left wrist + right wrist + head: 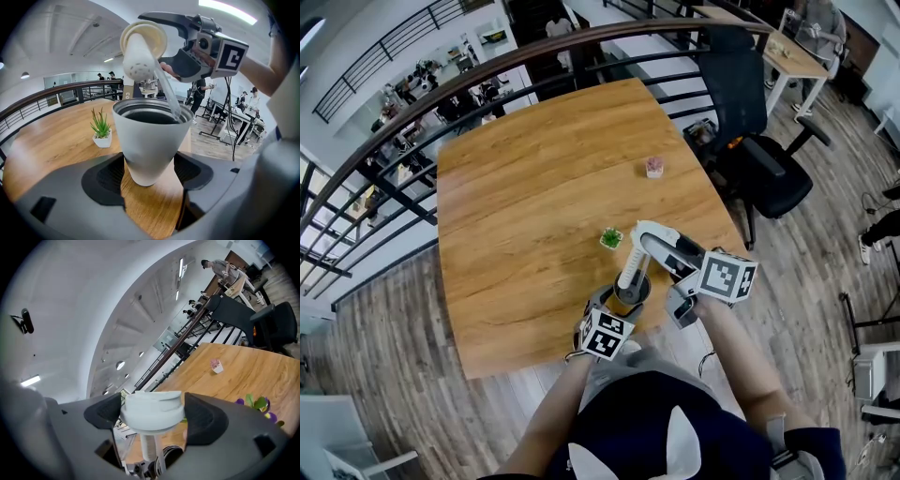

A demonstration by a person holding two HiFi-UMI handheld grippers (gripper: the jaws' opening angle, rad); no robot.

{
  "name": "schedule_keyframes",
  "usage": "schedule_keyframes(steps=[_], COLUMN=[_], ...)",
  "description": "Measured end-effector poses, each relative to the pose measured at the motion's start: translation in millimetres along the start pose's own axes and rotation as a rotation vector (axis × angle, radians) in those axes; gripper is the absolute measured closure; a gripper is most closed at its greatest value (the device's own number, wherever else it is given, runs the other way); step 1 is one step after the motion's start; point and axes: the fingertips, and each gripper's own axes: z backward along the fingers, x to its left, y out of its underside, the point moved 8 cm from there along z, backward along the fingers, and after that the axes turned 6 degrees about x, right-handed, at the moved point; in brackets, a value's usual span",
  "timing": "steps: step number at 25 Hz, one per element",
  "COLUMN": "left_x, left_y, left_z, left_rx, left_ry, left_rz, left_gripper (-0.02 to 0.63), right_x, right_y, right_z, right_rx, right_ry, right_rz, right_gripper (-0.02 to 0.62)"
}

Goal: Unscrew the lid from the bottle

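I am clamping the left gripper's jaws on the base of the white tapered bottle, which is standing at the wooden table's near edge. I am pinching the right gripper shut on the white round lid, tilted above the open mouth, its clear straw dipping inside.

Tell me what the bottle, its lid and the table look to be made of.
The bottle: matte pale grey coating, dark shiny rim, possibly metal underneath. The lid: smooth white plastic, moulded ridges. The table: wood or wood veneer, visible grain, satin sheen.
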Motion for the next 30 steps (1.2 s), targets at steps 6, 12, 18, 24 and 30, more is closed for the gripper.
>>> schedule_keyframes(steps=[6, 12, 18, 24, 30], left_x=[1.1, 1.3, 1.1, 1.6, 1.0], left_y=[1.8, 2.5, 0.2, 1.0, -0.3], left_z=[0.1, -1.3, -1.0, 0.0, 0.7], left_rx=[0.000, 0.008, 0.003, 0.008, 0.005], left_ry=[0.004, 0.004, 0.004, 0.001, -0.003], left_rz=[-0.005, -0.009, -0.009, -0.007, -0.011], left_gripper=[0.275, 0.275, 0.275, 0.275, 0.275], right_x=[0.9, -3.3, -3.4, 0.0, 1.8], right_y=[-13.4, -23.1, -30.6, -35.0, -39.5], right_z=[8.1, 19.9, 25.3, 26.3, 30.0], right_rx=[-0.071, -0.129, -0.162, -0.178, -0.198], right_ry=[-0.006, -0.011, -0.046, -0.062, -0.046], right_rz=[-0.082, -0.143, -0.151, -0.139, -0.141], right_gripper=[0.175, 0.175, 0.175, 0.175, 0.175])
